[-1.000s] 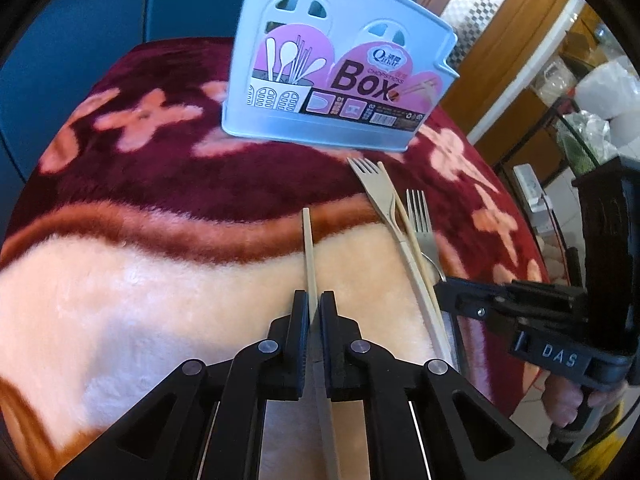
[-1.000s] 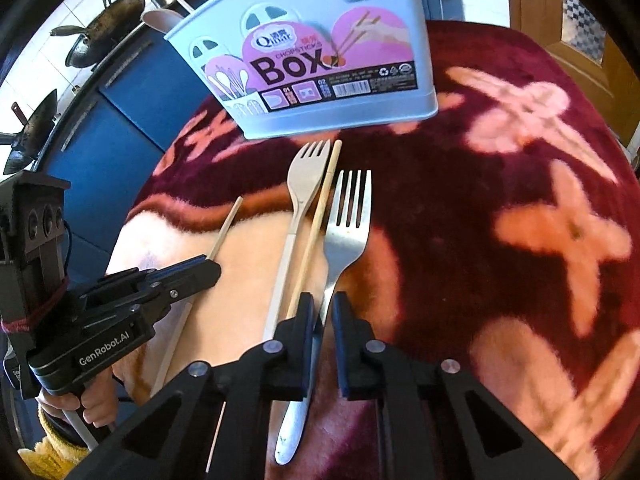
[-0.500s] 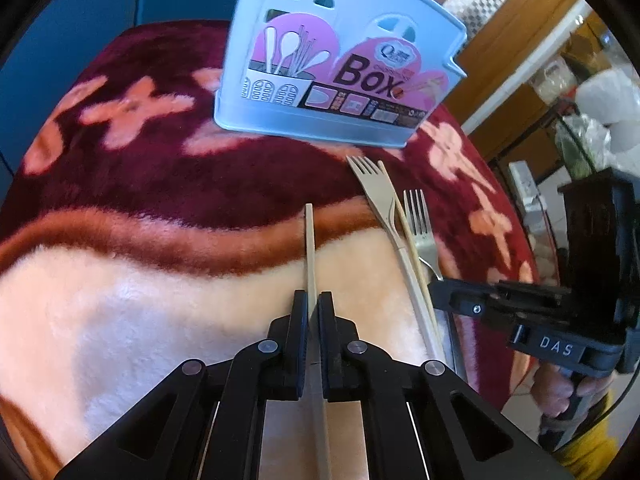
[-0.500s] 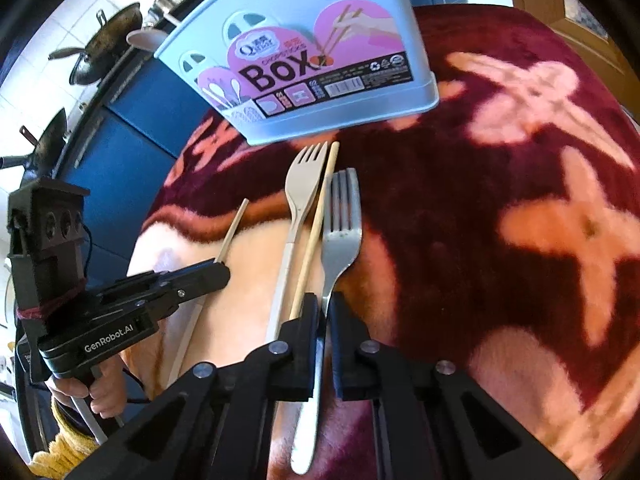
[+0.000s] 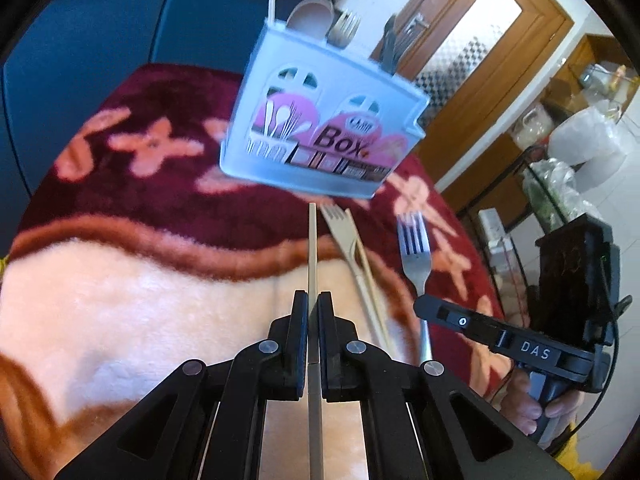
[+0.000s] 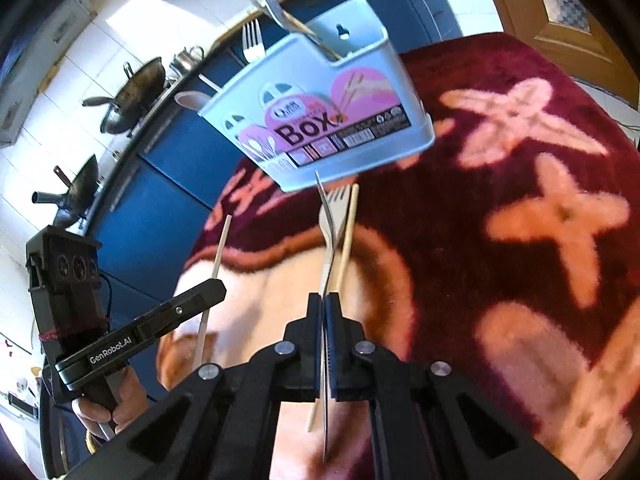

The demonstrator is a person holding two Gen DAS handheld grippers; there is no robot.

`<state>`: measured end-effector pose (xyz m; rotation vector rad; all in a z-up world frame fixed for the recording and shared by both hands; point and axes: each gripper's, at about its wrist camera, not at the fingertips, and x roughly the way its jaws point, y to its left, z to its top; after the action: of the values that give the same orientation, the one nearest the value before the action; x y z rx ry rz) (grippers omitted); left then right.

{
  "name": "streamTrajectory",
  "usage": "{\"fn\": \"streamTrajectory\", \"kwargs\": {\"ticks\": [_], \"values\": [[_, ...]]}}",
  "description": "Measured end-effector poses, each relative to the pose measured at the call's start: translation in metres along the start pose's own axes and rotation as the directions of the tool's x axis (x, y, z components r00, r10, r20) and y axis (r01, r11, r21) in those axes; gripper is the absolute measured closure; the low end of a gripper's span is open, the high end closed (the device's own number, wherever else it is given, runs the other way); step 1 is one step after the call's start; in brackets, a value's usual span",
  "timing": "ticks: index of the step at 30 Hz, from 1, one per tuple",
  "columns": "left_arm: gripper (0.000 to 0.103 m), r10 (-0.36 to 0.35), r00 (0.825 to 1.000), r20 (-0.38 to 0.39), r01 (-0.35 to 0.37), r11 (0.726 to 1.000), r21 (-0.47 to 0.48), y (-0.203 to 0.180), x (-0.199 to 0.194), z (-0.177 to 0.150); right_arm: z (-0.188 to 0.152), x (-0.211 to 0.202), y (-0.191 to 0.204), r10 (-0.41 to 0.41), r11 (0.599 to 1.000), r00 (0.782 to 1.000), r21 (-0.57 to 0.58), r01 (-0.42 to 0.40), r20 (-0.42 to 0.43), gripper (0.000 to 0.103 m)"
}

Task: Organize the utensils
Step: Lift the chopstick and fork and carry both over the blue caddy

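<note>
My left gripper [image 5: 313,300] is shut on a wooden chopstick [image 5: 312,248], lifted off the blanket and pointing at the pale blue utensil box [image 5: 320,136]. My right gripper [image 6: 324,300] is shut on a metal fork [image 6: 326,224], held edge-on above the blanket; the fork also shows in the left wrist view [image 5: 416,256]. A beige plastic fork [image 5: 344,236] and a second chopstick [image 5: 370,276] lie on the blanket in front of the box [image 6: 320,120]. The box holds several utensils [image 6: 276,4].
A plush maroon and peach blanket [image 5: 140,280] covers the table. Blue cabinets [image 6: 160,184] with woks [image 6: 132,92] on the counter stand behind. A wooden door [image 5: 480,60] and bags [image 5: 580,148] are at the right.
Both grippers rose from the blanket. The left lifted the chopstick. The right closed on the metal fork, lifted it and turned it on edge. Both views tilted up toward the box.
</note>
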<state>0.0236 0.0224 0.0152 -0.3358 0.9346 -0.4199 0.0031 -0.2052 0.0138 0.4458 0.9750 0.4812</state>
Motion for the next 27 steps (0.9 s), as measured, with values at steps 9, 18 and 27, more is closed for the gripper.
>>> {"fn": "streamTrajectory", "kwargs": {"ticks": [9,18,27], "values": [[0.099,0.005,0.988,0.153,-0.013,0.999,0.049,-0.018,-0.036,0.011,0.004,-0.035,0.025,0.011,0.999,0.983,-0.049,-0.002,0.183,0.099],[0.099,0.004,0.968,0.251,-0.021,0.998,0.064,-0.034,-0.049,0.032,0.021,-0.058,0.037,-0.015,0.994,0.954,-0.095,0.045,0.300,0.099],[0.099,0.026,0.942,0.333,-0.059,0.994,0.089,-0.050,-0.048,0.076,0.060,-0.069,0.036,-0.014,0.993,0.929,-0.101,0.055,0.371,0.099]]}}
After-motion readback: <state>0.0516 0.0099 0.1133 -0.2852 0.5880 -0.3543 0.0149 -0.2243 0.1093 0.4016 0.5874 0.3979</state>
